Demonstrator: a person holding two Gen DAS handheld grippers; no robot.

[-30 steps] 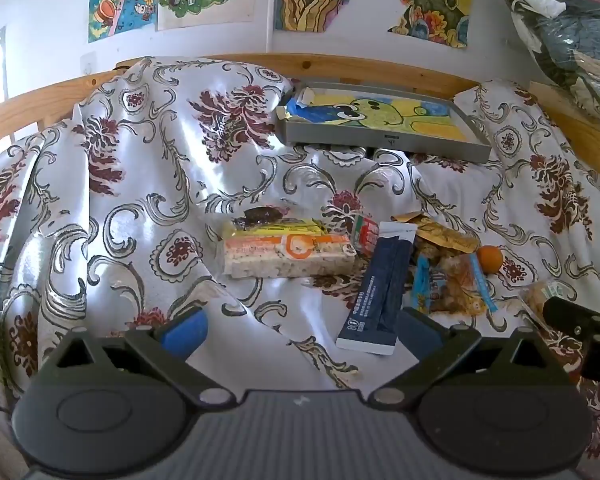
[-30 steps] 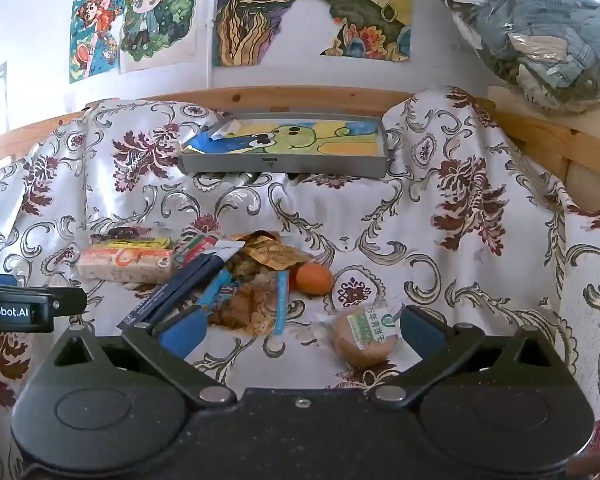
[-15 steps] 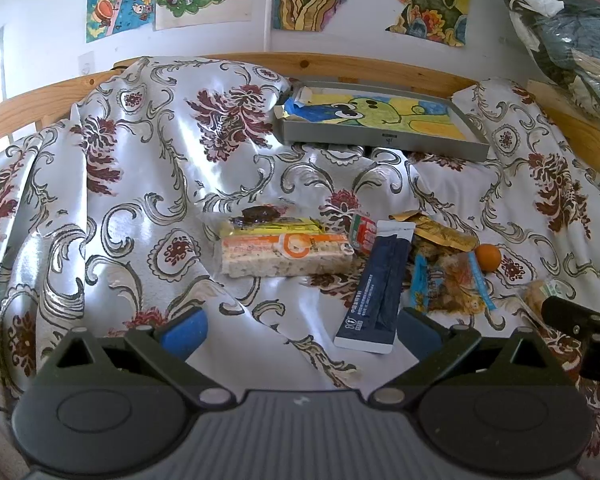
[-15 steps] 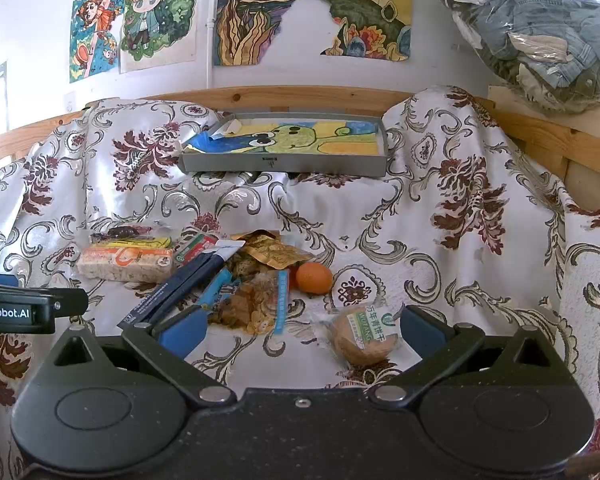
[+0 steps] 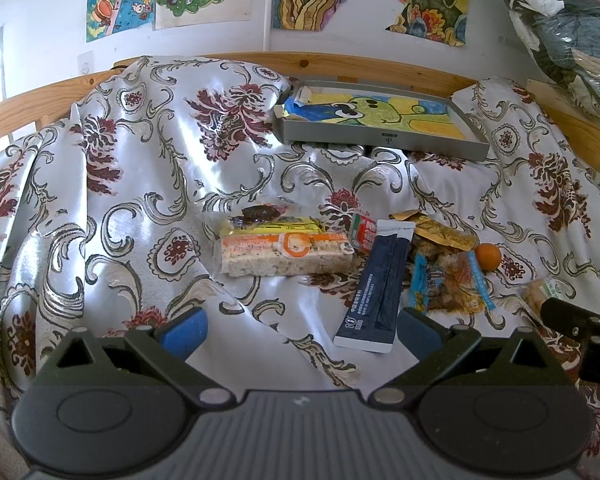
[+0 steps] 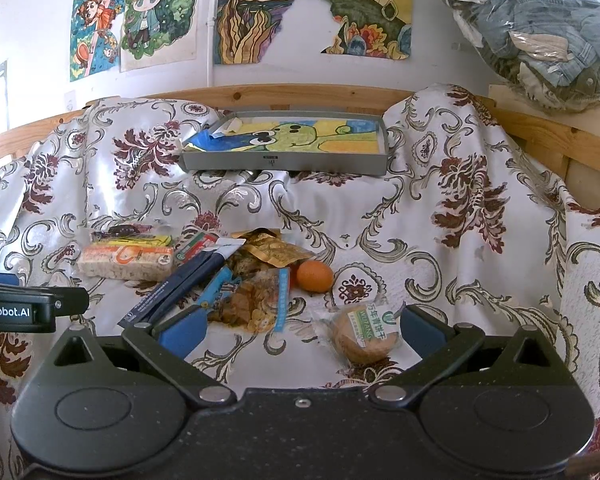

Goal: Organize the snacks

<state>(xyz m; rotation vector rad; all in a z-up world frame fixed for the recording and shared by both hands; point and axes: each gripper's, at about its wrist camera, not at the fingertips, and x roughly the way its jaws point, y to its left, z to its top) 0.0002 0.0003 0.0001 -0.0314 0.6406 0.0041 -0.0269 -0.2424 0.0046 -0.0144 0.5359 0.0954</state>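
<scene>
Snacks lie in a cluster on a floral cloth: a rice-cake bar (image 5: 286, 254) (image 6: 126, 262), a dark blue sachet pack (image 5: 376, 290) (image 6: 180, 284), a clear bag of brown snacks (image 5: 446, 282) (image 6: 256, 296), a gold packet (image 6: 274, 248), an orange (image 5: 488, 257) (image 6: 314, 276) and a wrapped round biscuit (image 6: 366, 334). A grey tray (image 5: 380, 136) (image 6: 284, 162) with a drawing inside sits at the back. My left gripper (image 5: 300, 330) is open, short of the bar and sachet. My right gripper (image 6: 300, 330) is open, with the biscuit just inside its right finger.
A wooden rail (image 6: 300, 92) borders the cloth behind the tray, under a wall with posters. A plastic bag of clothes (image 6: 540, 28) rests at the top right. Each gripper shows at the edge of the other's view: right gripper (image 5: 580, 320), left gripper (image 6: 24, 308).
Both views have barely shifted; the snacks sit a touch higher in the left wrist view. Nothing was grasped or moved.
</scene>
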